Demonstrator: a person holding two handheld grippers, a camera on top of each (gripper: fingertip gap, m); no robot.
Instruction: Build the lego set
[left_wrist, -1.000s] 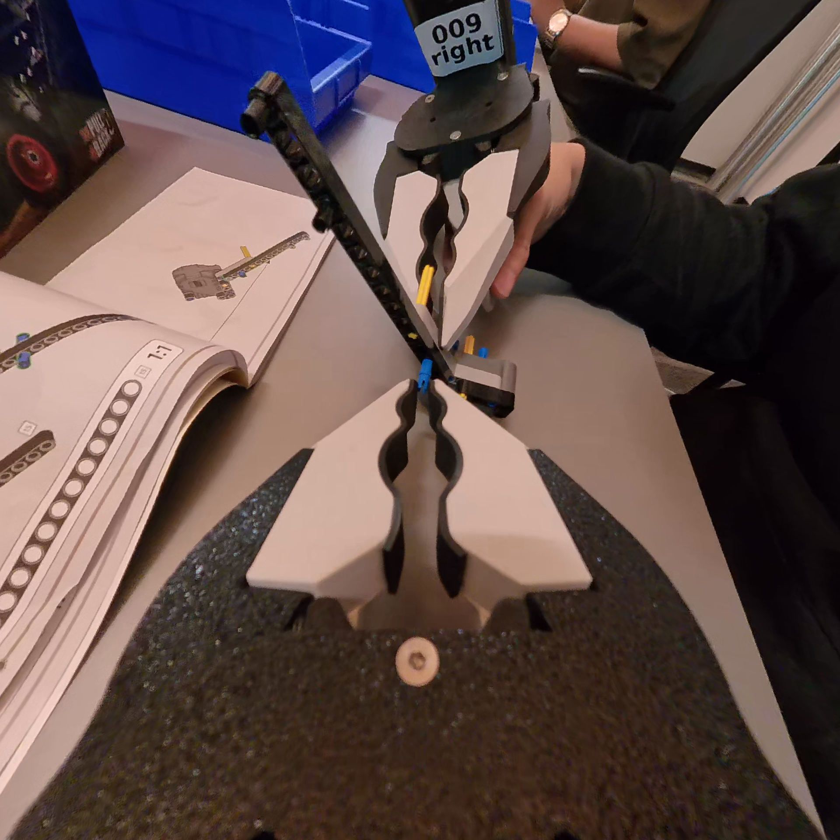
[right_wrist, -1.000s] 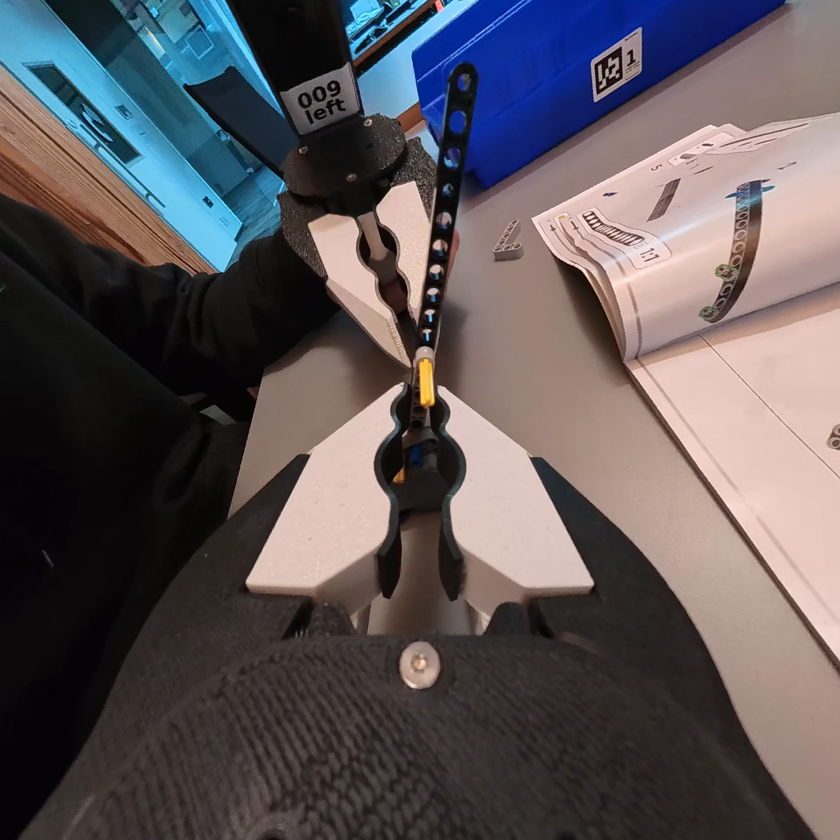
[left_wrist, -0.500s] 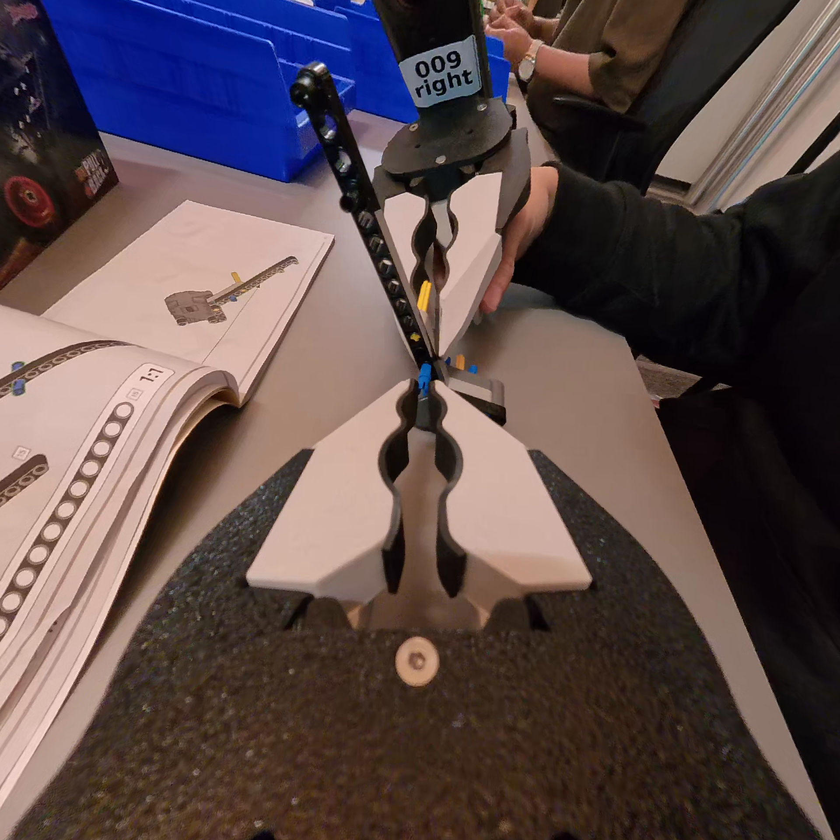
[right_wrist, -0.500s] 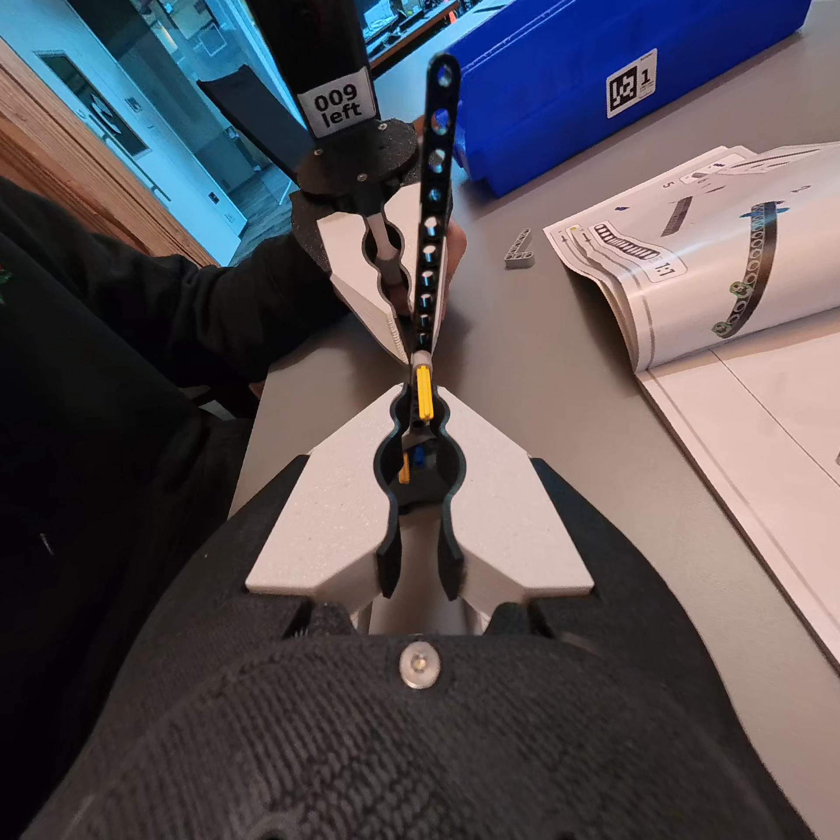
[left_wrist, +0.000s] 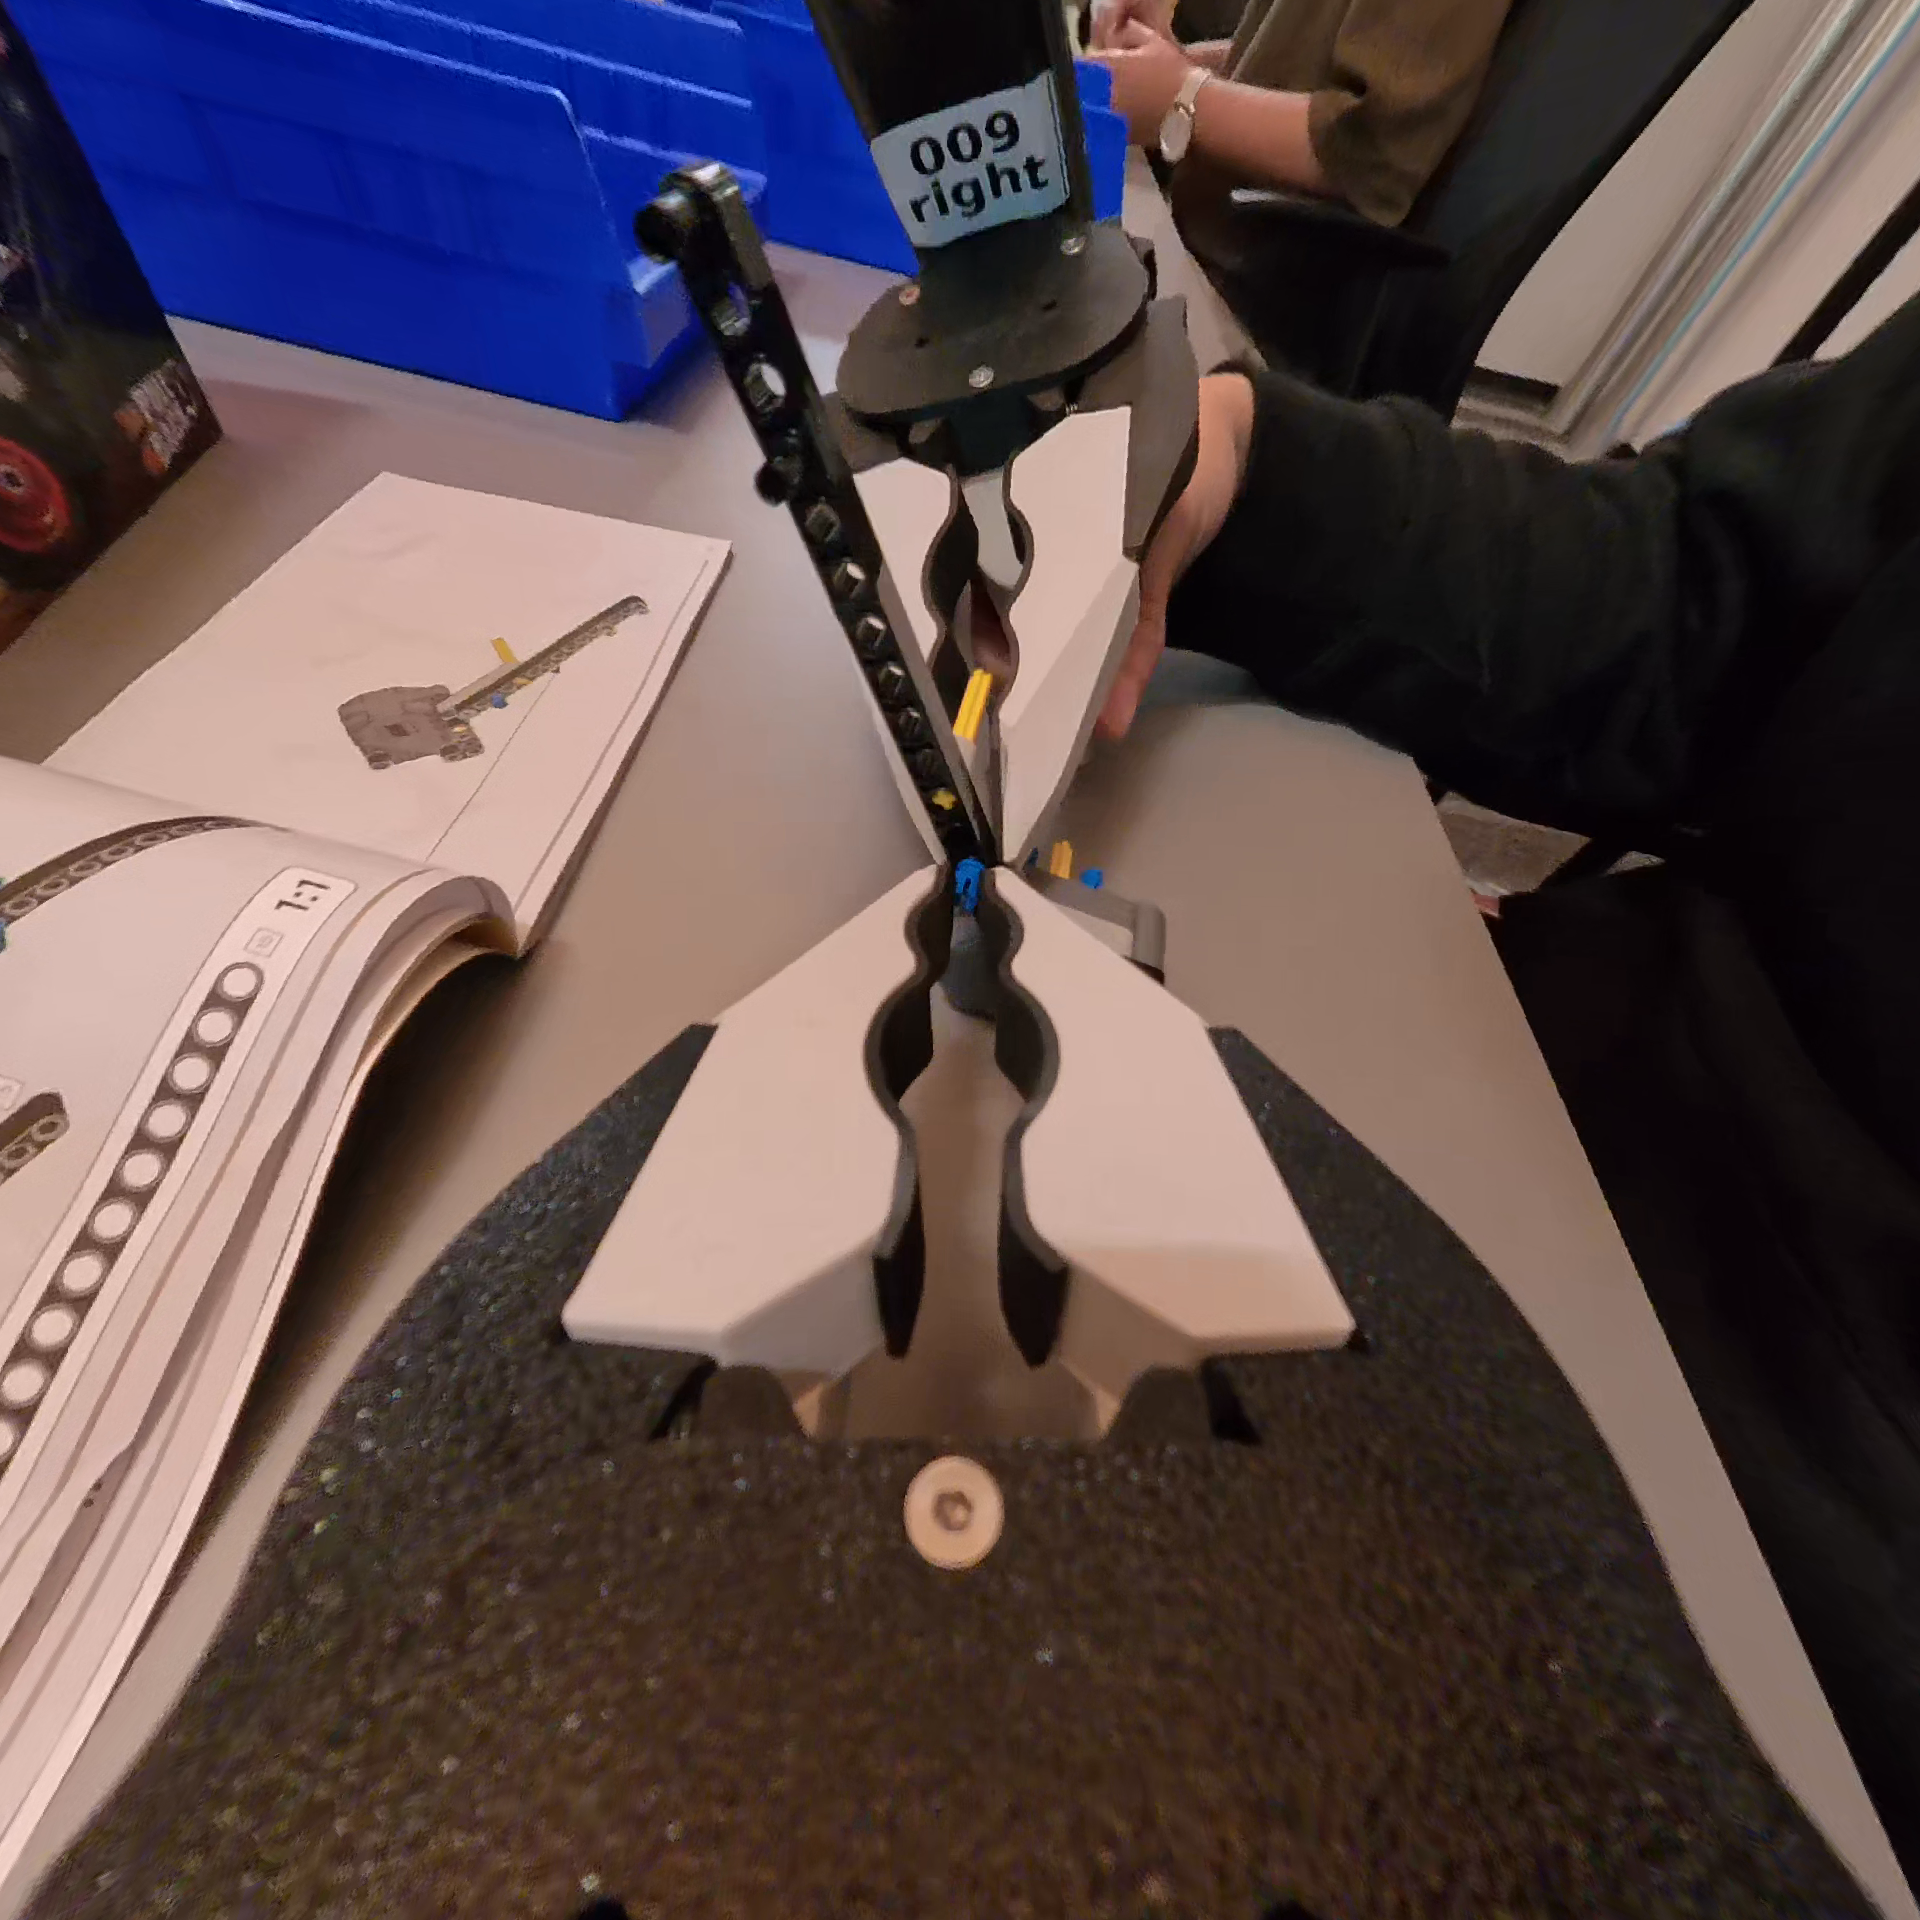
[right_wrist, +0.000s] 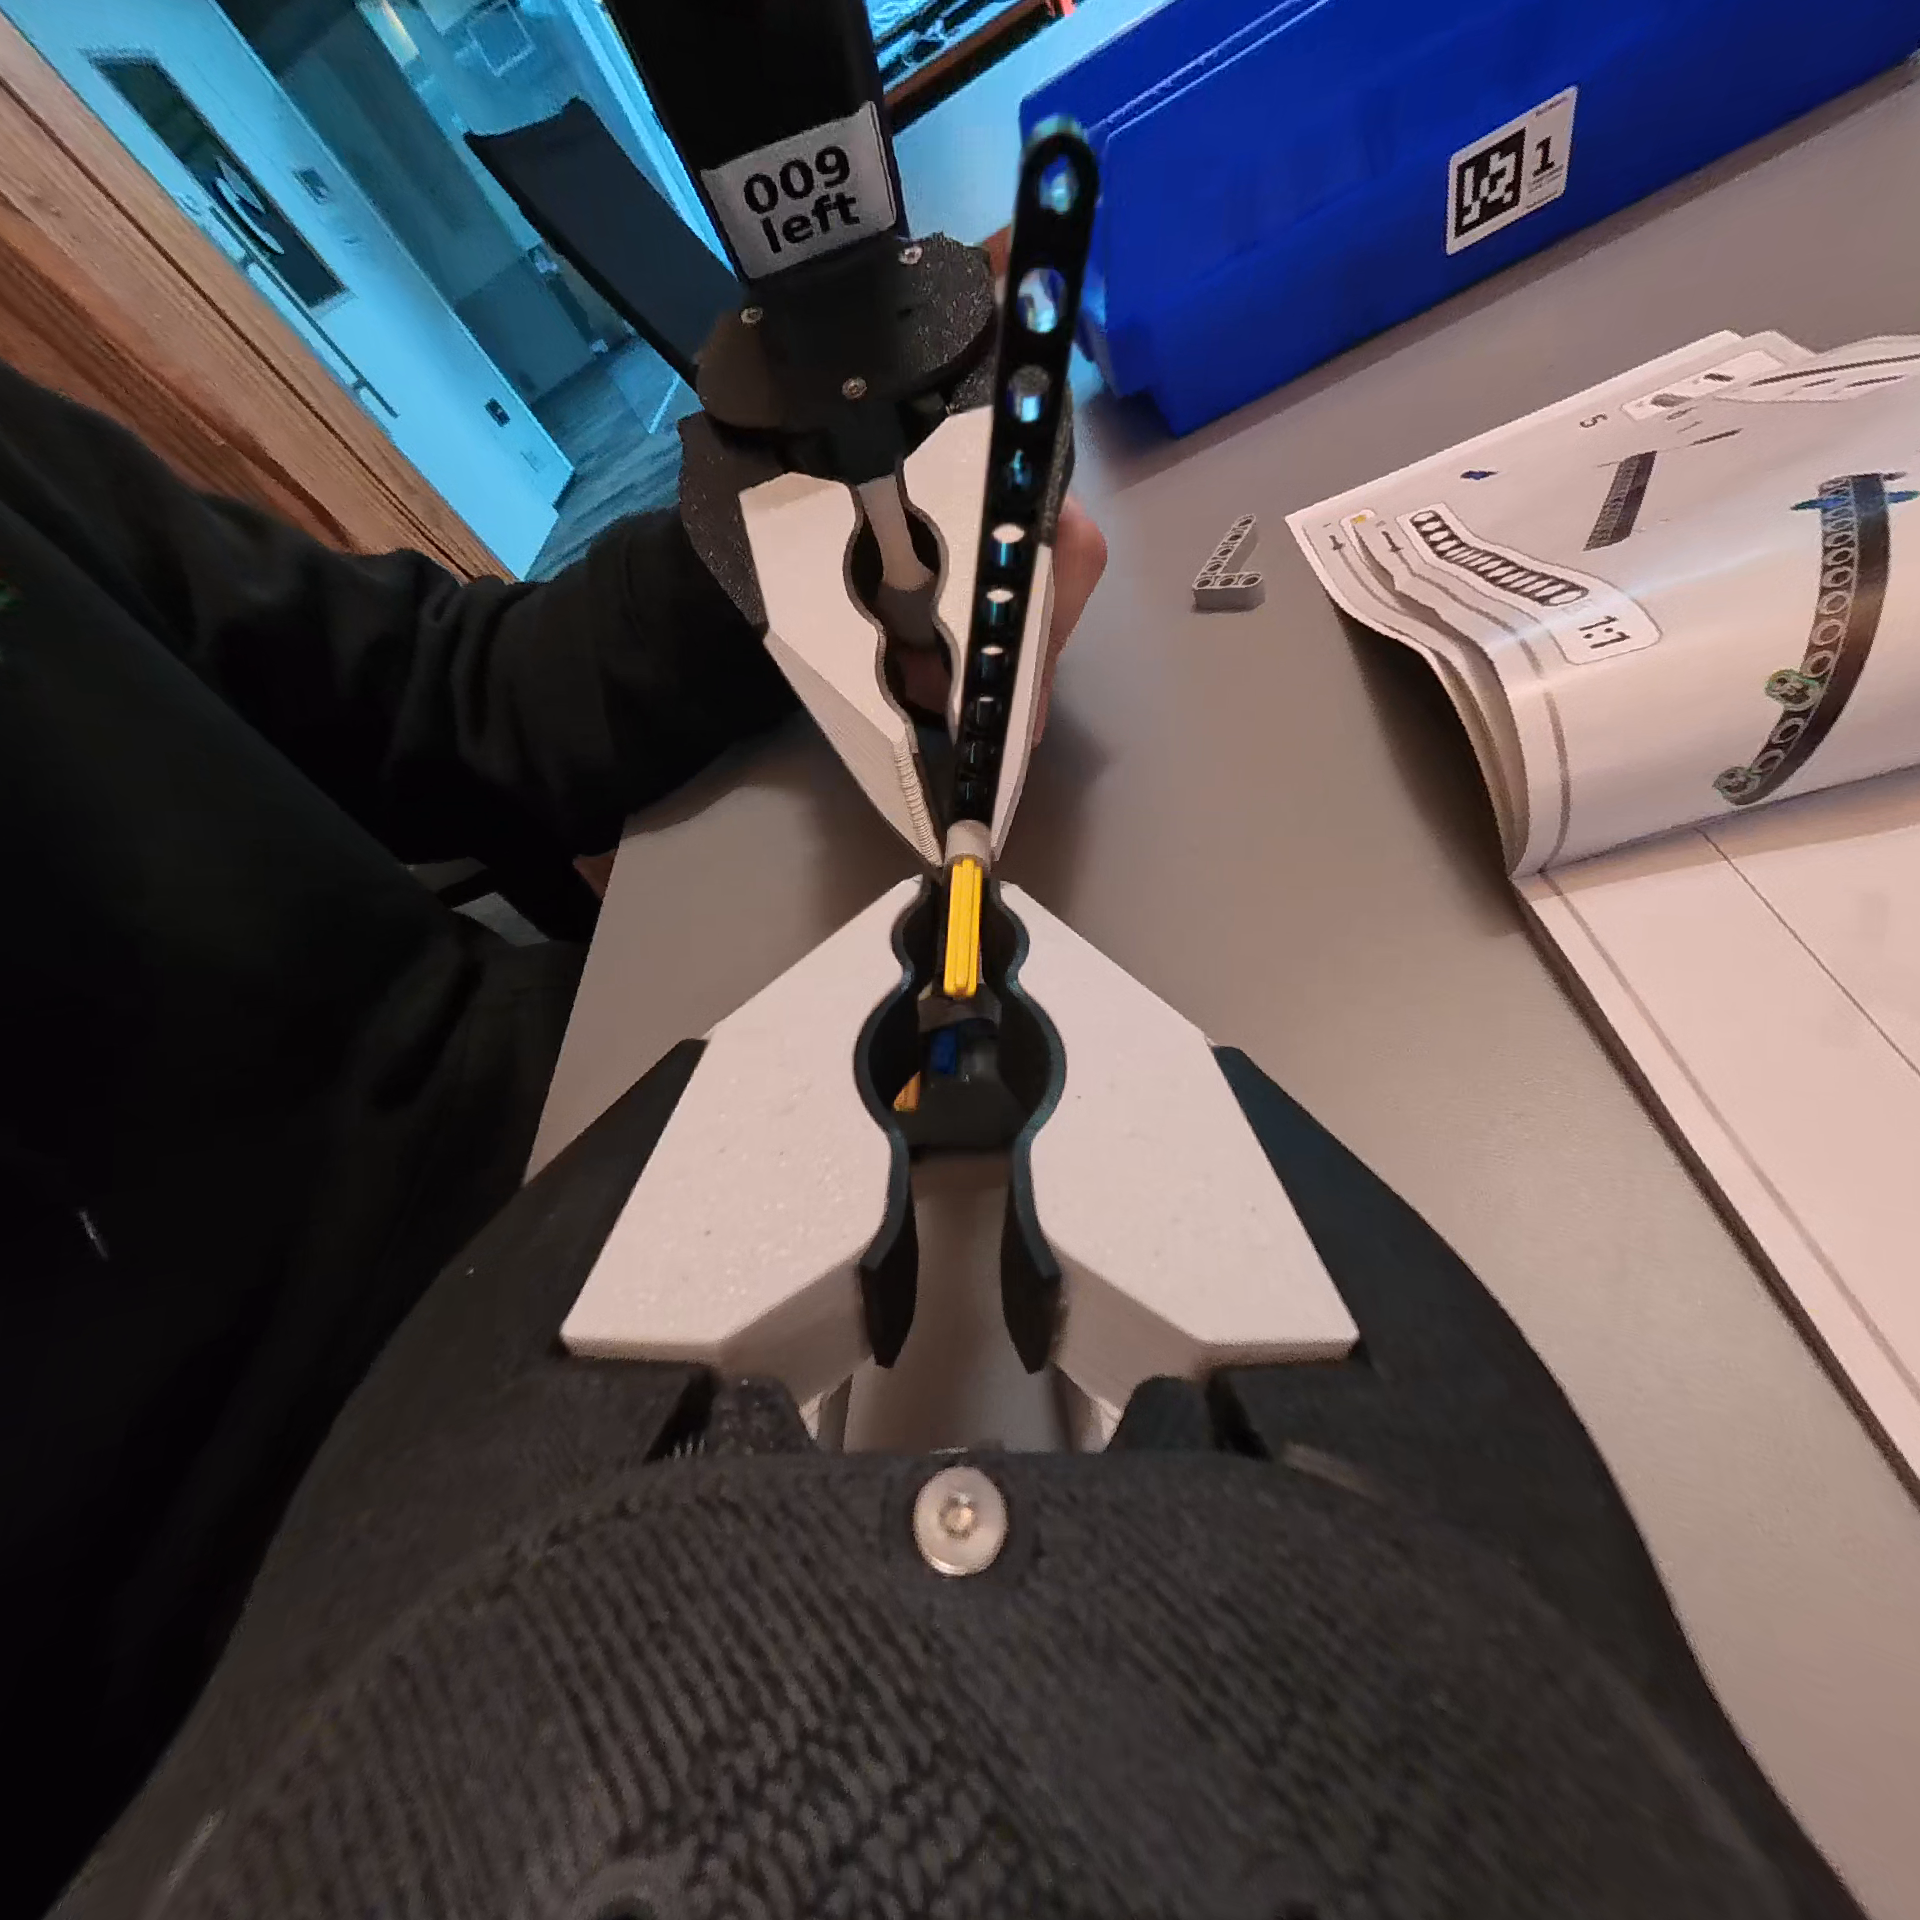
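Across the grey table (left_wrist: 665, 790) that fills both views, I have the open instruction booklet (left_wrist: 343, 665) at the left of the left wrist view and blue bins (left_wrist: 343, 177) along the top. At the centre of the frame my two tools meet tip to tip. My left gripper (left_wrist: 966, 883) has its jaws pressed together on the lower end of the long black beam (left_wrist: 831, 540), right by a small blue pin (left_wrist: 966, 891); the beam rises tilted toward the upper left. My right gripper (right_wrist: 964, 899) is clamped on a yellow axle (right_wrist: 963, 925), whose far end meets the foot of the beam, with the grey block (left_wrist: 1101, 914) of the build just behind the tips. A loose grey angled piece (right_wrist: 1228, 566) lies well apart, at the upper right of the right wrist view.

I judge the step to be seating the axle through the beam's end hole. To do it well I would keep the left grip firm and still, line the axle square with the hole, and push straight along its length. Any twist may cock the axle or lever the beam out of the jaws.
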